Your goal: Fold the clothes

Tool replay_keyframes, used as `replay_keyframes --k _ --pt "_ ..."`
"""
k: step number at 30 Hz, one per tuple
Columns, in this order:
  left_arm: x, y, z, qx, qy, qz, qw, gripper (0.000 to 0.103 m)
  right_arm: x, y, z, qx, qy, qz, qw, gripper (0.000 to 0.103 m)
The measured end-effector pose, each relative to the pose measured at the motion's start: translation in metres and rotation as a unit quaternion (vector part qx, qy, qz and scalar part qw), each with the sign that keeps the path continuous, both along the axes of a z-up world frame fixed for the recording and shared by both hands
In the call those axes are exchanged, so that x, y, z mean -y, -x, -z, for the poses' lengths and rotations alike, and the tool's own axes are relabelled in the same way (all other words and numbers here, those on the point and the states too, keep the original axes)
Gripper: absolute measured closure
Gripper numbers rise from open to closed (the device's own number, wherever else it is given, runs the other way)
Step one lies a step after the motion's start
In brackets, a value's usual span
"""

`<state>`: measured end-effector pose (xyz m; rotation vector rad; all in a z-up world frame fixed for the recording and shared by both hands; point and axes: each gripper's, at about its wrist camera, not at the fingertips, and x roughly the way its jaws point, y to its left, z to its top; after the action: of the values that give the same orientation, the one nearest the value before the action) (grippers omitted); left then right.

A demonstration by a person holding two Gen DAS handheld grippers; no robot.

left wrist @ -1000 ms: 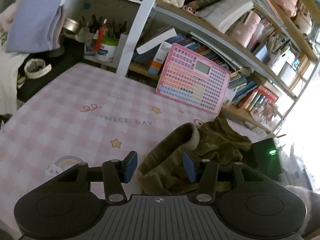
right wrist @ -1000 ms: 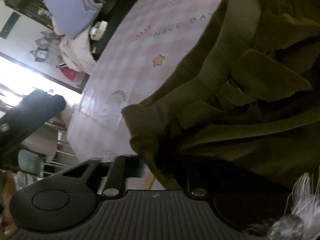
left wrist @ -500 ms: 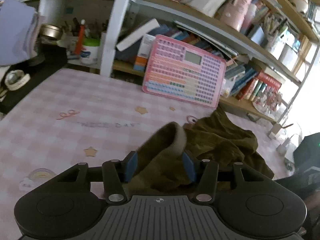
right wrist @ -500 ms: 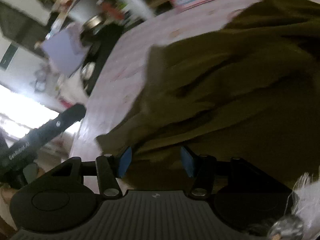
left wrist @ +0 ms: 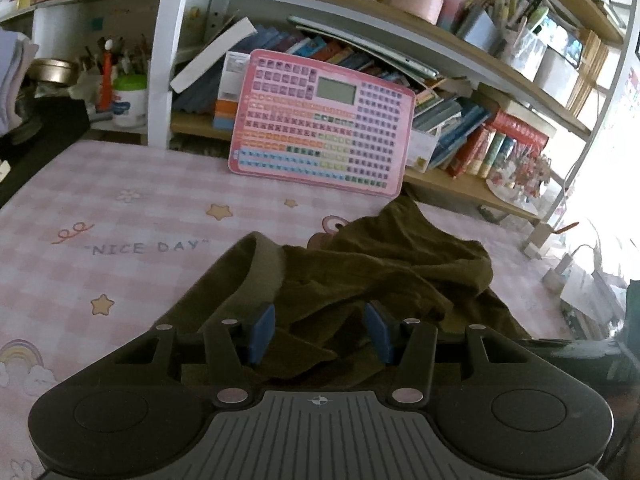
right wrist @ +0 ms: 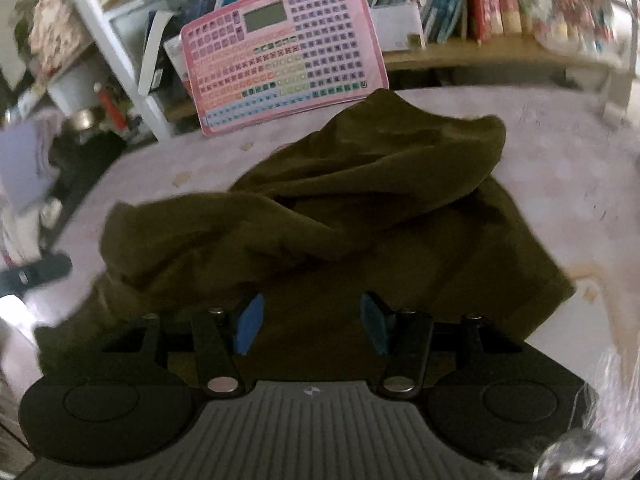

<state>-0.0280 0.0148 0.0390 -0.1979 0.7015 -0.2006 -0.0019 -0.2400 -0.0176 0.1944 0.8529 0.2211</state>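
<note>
An olive-green garment [left wrist: 360, 276] lies crumpled on the pink checked cloth [left wrist: 120, 216]. Its ribbed band [left wrist: 260, 268] curves up at the left. My left gripper [left wrist: 320, 336] is open, its blue pads [left wrist: 260, 332] spread above the garment's near edge with cloth between them. In the right wrist view the same garment [right wrist: 340, 208] lies bunched in a heap. My right gripper [right wrist: 310, 328] is open over the garment's near edge, nothing clamped.
A pink toy keyboard tablet [left wrist: 324, 136] leans on the bookshelf [left wrist: 460, 120] at the back. A white shelf post [left wrist: 160, 60] and a cup of pens [left wrist: 128, 96] stand at back left. A black box [left wrist: 32, 140] sits at the left edge.
Both grippers have swung round to face the shelf. The right gripper, close on the cloth a second ago, now stands open above it. The garment has been pulled out flatter.
</note>
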Motion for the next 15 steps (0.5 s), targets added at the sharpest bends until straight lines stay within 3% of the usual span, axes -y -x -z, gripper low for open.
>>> replay_keyframes --k 5,9,15 --pt "0.014 0.003 0.005 -0.006 -0.048 -0.008 0.9988 0.051 0.000 0.013 0.008 0.020 0.059 -0.028 0.998 0.048" --pt "0.021 0.005 0.009 -0.010 -0.082 -0.011 0.9965 0.051 0.000 0.016 0.015 0.016 0.074 -0.032 0.997 0.048" --pt "0.015 0.006 0.009 -0.010 -0.078 -0.026 0.9966 0.051 0.002 0.015 0.021 0.010 0.096 -0.027 0.995 0.048"
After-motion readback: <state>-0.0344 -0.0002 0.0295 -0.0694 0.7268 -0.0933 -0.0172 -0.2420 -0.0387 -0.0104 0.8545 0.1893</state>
